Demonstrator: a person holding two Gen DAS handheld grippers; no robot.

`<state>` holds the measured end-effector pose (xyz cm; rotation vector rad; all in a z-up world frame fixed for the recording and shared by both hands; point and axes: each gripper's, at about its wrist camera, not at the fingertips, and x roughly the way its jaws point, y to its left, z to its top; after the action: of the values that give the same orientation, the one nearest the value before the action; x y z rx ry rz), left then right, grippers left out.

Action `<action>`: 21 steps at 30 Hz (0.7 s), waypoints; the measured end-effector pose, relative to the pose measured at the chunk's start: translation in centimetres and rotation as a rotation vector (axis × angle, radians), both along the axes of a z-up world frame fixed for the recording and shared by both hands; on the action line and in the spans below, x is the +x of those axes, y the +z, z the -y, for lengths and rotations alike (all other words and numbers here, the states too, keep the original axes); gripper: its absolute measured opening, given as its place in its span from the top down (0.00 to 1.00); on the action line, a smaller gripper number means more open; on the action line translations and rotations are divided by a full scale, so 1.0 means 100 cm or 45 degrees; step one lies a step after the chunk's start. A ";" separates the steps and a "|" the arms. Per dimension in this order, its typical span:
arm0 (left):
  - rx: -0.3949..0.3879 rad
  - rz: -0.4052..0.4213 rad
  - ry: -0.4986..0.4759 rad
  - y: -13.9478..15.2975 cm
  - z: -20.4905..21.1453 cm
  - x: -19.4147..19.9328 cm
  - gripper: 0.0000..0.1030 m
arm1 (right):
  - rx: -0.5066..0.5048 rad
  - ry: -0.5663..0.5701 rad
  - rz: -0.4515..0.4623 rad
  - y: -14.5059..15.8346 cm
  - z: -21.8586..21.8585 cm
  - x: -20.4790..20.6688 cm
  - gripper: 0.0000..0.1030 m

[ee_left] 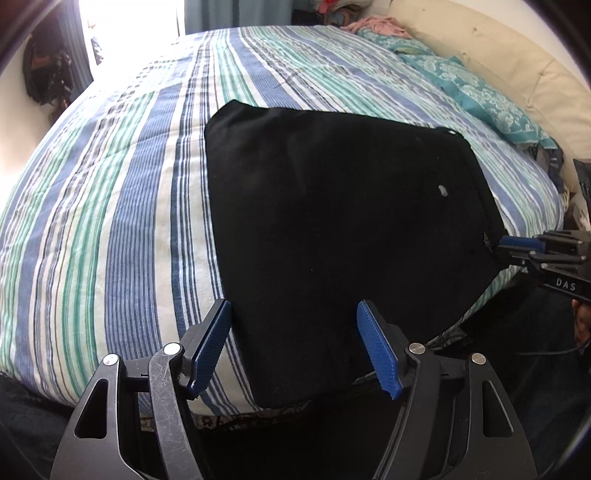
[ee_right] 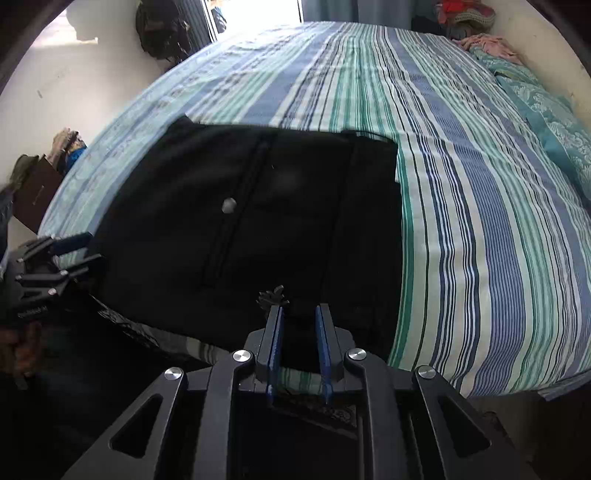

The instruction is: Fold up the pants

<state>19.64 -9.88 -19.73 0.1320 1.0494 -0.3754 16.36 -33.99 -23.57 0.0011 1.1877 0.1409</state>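
The black pants (ee_left: 332,229) lie folded in a flat block on the striped bed, near its front edge. They also show in the right wrist view (ee_right: 251,229), with a silver button (ee_right: 229,205) on top. My left gripper (ee_left: 295,314) is open, its blue pads on either side of the pants' near left corner, just above the fabric. My right gripper (ee_right: 299,314) has its jaws a small gap apart at the pants' near edge, with fabric between the pads; I cannot tell if it grips. It shows at the right in the left wrist view (ee_left: 517,247).
The blue, green and white striped bedspread (ee_left: 110,221) covers the bed. Teal patterned pillows (ee_left: 480,92) and a cream headboard (ee_left: 517,55) lie far right. Pink clothes (ee_left: 380,26) sit at the far corner. A dark bag (ee_right: 162,29) hangs on the wall.
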 end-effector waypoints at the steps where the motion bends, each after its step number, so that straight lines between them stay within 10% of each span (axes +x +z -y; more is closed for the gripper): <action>1: 0.003 0.006 -0.001 0.002 0.000 -0.001 0.29 | 0.000 -0.012 -0.001 -0.005 0.001 -0.004 0.83; 6: -0.023 0.028 0.064 0.020 -0.014 -0.001 0.19 | -0.029 -0.142 0.075 0.016 0.007 -0.026 0.72; 9: -0.014 0.031 0.103 0.023 -0.021 0.003 0.18 | -0.010 -0.245 0.204 0.030 0.012 -0.044 0.31; 21: 0.085 0.064 0.139 0.021 -0.024 0.003 0.18 | 0.011 -0.396 0.336 0.041 0.017 -0.057 0.29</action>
<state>19.94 -7.44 -17.65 0.1425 1.0151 -0.2370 10.63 -35.73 -19.45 0.1698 0.9103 -0.1247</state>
